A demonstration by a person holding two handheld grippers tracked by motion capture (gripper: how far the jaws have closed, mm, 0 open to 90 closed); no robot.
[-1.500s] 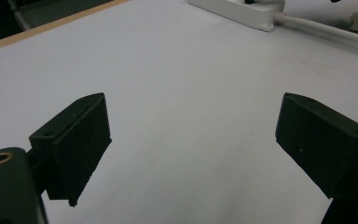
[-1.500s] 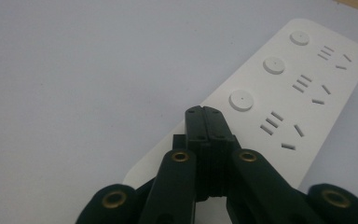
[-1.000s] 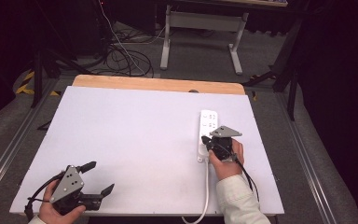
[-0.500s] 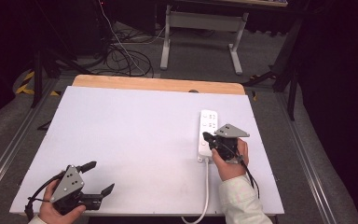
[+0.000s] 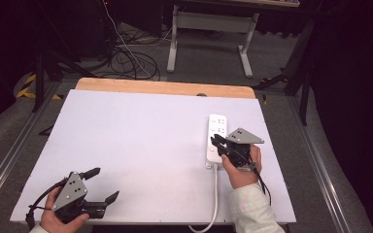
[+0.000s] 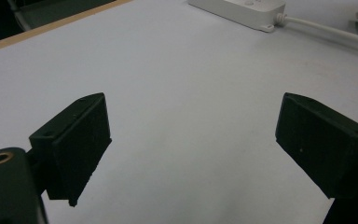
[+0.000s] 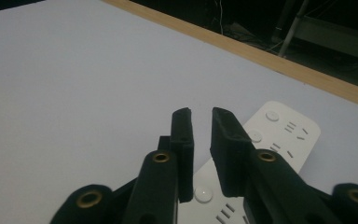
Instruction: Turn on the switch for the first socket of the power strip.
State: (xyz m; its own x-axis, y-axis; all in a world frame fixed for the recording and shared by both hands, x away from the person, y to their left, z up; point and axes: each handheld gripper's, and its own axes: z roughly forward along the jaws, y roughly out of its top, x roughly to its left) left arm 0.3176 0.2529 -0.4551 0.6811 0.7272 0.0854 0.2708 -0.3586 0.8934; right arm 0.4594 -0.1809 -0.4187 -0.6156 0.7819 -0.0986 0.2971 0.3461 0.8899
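Right hand-held gripper (image 5: 218, 142), held in the person's right hand (image 5: 243, 167), sits over the near half of a white power strip (image 5: 216, 127) at the right side of the desk (image 5: 141, 141). In the right gripper view its jaws stand almost together, a narrow slit between them, with nothing clamped; one of the strip's round buttons (image 7: 203, 194) shows just below the slit. The strip lies flat, its long axis running away from the person, and its white cord (image 5: 215, 194) leaves the near end and drops over the desk's front edge. Left hand-held gripper (image 5: 101, 185), in the left hand (image 5: 58, 218) at the near left corner, has its jaws spread wide over bare white surface, holding nothing, well apart from the strip. A wooden strip (image 5: 165, 87) borders the desk's far edge. Beyond it, on the floor, lie tangled black cables (image 5: 126, 60) and the legs of a grey stand (image 5: 209, 34). No legible writing appears on the strip; only socket slots and buttons can be made out.
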